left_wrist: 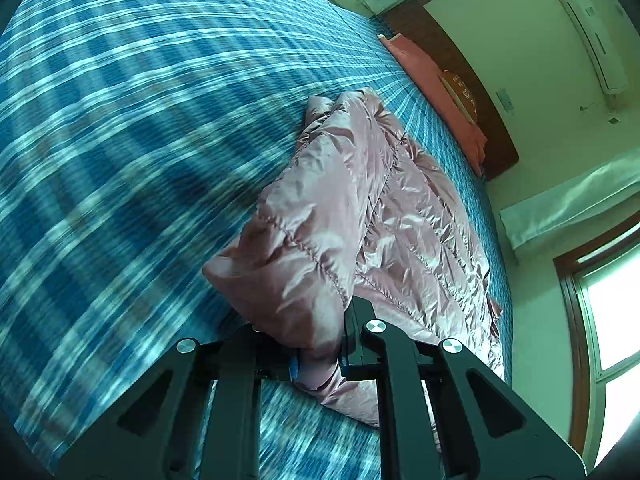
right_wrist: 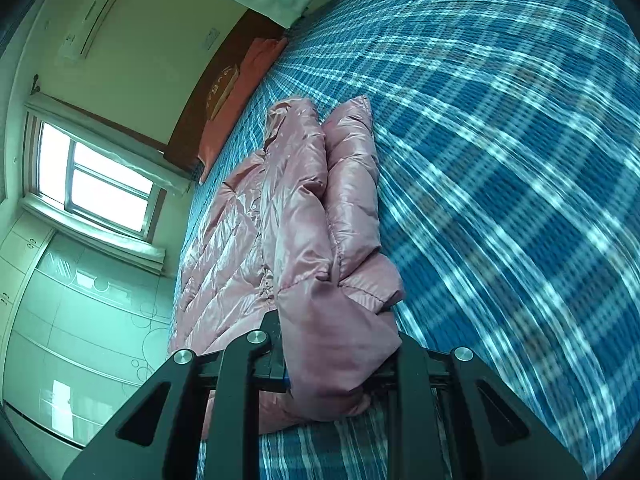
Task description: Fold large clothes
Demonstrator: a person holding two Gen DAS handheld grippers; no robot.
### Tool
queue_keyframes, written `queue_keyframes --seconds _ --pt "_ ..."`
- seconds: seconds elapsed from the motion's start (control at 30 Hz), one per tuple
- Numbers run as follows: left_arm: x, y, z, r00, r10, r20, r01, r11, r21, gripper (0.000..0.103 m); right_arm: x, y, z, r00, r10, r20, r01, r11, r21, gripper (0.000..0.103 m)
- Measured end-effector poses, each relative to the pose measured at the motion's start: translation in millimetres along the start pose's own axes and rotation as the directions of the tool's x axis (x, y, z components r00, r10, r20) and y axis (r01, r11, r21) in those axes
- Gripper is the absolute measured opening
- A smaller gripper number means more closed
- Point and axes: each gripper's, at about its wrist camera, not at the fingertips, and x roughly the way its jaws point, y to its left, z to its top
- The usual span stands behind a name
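A shiny pink quilted down jacket (left_wrist: 360, 216) lies along the blue plaid bed (left_wrist: 140, 140). My left gripper (left_wrist: 316, 356) is shut on a lifted fold of the jacket near its edge, and the fabric bulges up between the fingers. In the right wrist view the same jacket (right_wrist: 288, 208) stretches away over the bed (right_wrist: 500, 160). My right gripper (right_wrist: 336, 364) is shut on another thick fold of the jacket, held up off the sheet. The fingertips of both grippers are hidden by the cloth.
A pink pillow (left_wrist: 436, 92) lies at the wooden headboard (left_wrist: 472, 92) at the bed's far end. A window (right_wrist: 92, 180) and a wardrobe (right_wrist: 68, 320) stand beside the bed. An air conditioner (left_wrist: 596, 40) hangs on the wall. The plaid sheet is blurred.
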Motion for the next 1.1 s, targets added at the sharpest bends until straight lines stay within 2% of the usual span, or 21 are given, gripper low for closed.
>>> queue_keyframes --seconds 0.17,0.3,0.43,0.6,0.73,0.83,0.93,1.03,1.1 --pt "-27.1 16.9 -17.7 1.0 0.007 -0.001 -0.007 1.0 0.009 0.013 -22.2 -11.4 -22.8 1.0 0.009 -0.02 -0.009 1.0 0.004 0.02" --pt "-30.4 23.3 -20.1 1.0 0.012 -0.008 -0.012 0.999 0.033 0.016 -24.9 -17.5 -27.2 0.999 0.023 -0.035 -0.023 1.0 -0.003 0.022" --pt "-38.5 30.5 -18.6 1.0 0.026 -0.01 -0.026 1.0 0.013 0.03 -32.8 -25.0 -21.7 0.999 0.034 -0.032 -0.033 0.999 0.03 0.03" --pt "-63.7 37.6 -19.0 0.996 0.077 0.048 -0.079 0.995 0.056 0.052 -59.1 -37.2 -11.4 1.0 -0.009 0.024 0.008 1.0 0.021 0.047" --pt "-78.4 52.4 -14.7 0.99 0.11 0.089 -0.115 0.992 0.053 0.055 -80.4 -55.4 -3.9 0.997 -0.045 0.064 0.041 0.997 0.063 0.051" --pt "-83.6 55.9 -7.3 0.984 0.147 0.097 -0.154 0.986 0.067 0.055 -90.8 -53.0 -2.5 0.993 -0.09 0.078 0.088 0.996 0.031 0.051" --pt "-85.8 39.5 -5.7 0.969 0.212 0.123 -0.231 0.959 0.167 0.055 -97.3 -32.2 -3.0 0.978 -0.184 0.101 0.193 0.977 -0.086 0.051" --pt "-84.1 18.2 -12.3 0.944 0.281 0.17 -0.32 0.902 0.288 0.055 -93.9 -1.1 -4.5 0.956 -0.264 0.128 0.286 0.937 -0.202 0.051" --pt "-87.3 6.9 -14.5 0.929 0.304 0.209 -0.36 0.873 0.329 0.055 -92.2 14.5 -6.4 0.946 -0.29 0.144 0.319 0.911 -0.263 0.051"
